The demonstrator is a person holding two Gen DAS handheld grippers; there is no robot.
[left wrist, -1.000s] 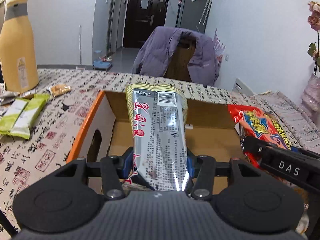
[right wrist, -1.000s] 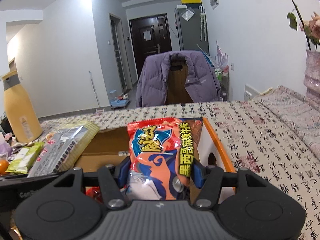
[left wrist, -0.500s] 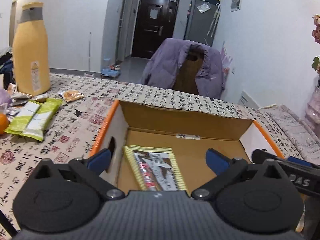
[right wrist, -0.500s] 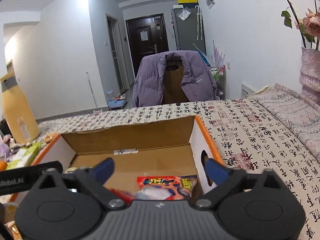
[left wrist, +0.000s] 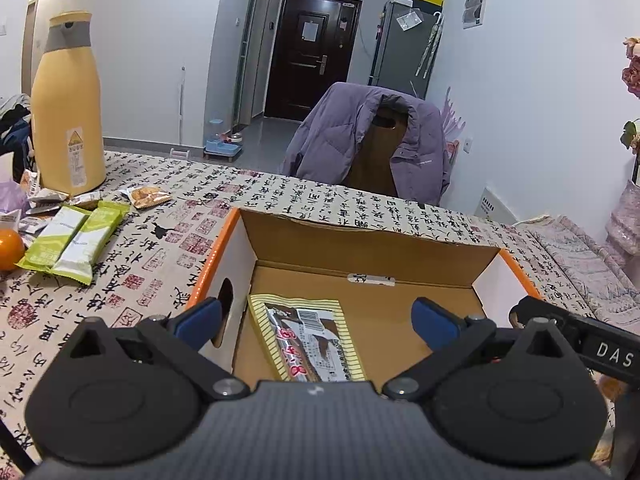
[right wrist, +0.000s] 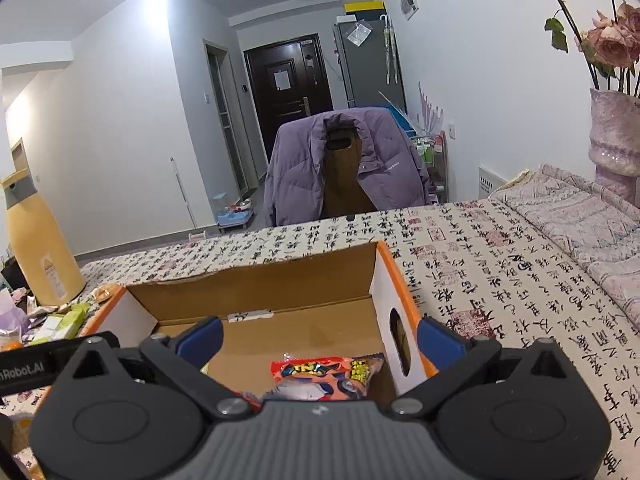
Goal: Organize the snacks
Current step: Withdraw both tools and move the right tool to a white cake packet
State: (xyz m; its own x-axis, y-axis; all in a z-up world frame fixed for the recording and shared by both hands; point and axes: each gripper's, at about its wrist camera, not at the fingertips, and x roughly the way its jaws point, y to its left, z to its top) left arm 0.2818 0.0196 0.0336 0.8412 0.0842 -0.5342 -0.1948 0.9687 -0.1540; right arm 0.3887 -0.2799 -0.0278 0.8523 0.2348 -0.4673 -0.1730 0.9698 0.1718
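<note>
An open cardboard box point(left wrist: 360, 240) with orange edges sits on the patterned tablecloth. A silver and yellow-striped snack pack point(left wrist: 308, 340) lies flat on its floor at the left. My left gripper point(left wrist: 316, 322) hangs open above that pack, with nothing between its blue pads. In the right wrist view the same box point(right wrist: 260, 280) holds a red-orange snack bag point(right wrist: 324, 374) at its near right. My right gripper point(right wrist: 320, 342) stands open over the bag, apart from it. The right gripper's black body point(left wrist: 576, 344) shows at the right of the left wrist view.
Two green snack packs point(left wrist: 76, 240), small wrapped snacks point(left wrist: 146, 196) and an orange fruit point(left wrist: 8, 250) lie left of the box beside a tall yellow bottle point(left wrist: 68, 108). A chair with a purple jacket point(left wrist: 368, 140) stands past the table. A pink vase with roses point(right wrist: 614, 136) is at far right.
Both grippers opened and let go of their packs. The silver pack and the red-orange bag dropped to the box floor. Both grippers drew back and up slightly.
</note>
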